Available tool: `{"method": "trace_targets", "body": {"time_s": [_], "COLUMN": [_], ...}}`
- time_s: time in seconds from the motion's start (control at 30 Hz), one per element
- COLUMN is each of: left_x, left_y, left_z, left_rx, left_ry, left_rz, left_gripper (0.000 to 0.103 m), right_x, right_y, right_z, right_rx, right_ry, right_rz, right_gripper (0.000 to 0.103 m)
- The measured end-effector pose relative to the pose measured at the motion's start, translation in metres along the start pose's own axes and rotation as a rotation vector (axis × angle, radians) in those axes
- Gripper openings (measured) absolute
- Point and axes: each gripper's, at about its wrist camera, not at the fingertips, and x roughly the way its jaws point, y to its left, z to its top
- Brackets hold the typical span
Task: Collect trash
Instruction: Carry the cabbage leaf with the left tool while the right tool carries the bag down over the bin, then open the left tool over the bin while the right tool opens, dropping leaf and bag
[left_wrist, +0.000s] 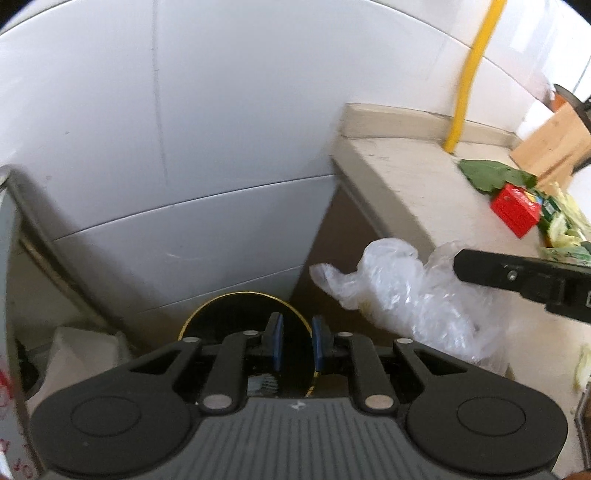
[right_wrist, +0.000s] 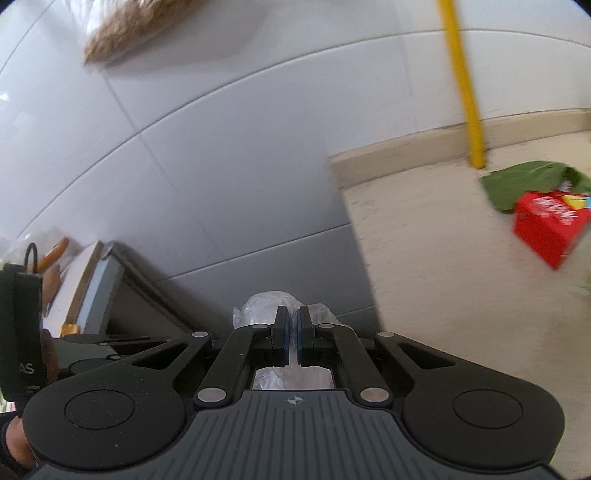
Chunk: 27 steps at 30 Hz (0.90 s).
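1. The right hand-held gripper was clamped on a crumpled clear plastic bag, held in the air just past the table's left edge, above a black gold-rimmed bin;
2. The left hand-held gripper stood narrow, its pads astride the bin's rim; whether they pinched it I cannot tell;
3. The bag looked light, soft and slippery; best pinched at a bunched fold;
4. The red carton's print was unreadable.

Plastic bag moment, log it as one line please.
right hand-held gripper: shut on plastic bag | left hand-held gripper: holding bin rim | red box, green leaf: on counter
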Motion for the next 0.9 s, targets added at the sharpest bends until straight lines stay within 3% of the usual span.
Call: {"method": "trace_targets", "body": {"time_s": [0.37, 0.5, 0.9], "left_x": [0.006, 0.011, 0.016], "left_y": [0.021, 0.026, 0.041], "left_z": [-0.003, -0.003, -0.006], "left_rx": [-0.031, -0.036, -0.066], "left_ry": [0.026, 0.036, 0.058], "left_rz": [0.023, 0.041, 0.056], "left_gripper": [0.013, 0.013, 0.013], "right_x": [0.044, 0.059, 0.099], "right_y": [0.027, 0.03, 0.023], "right_z": [0.001, -0.003, -0.011], "right_rx": [-0.035, -0.023, 0.045], "right_ry": [0.064, 0.097, 0.157], "right_rz": [0.013, 0.027, 0.076], "right_gripper": [0.006, 0.018, 0.022]}}
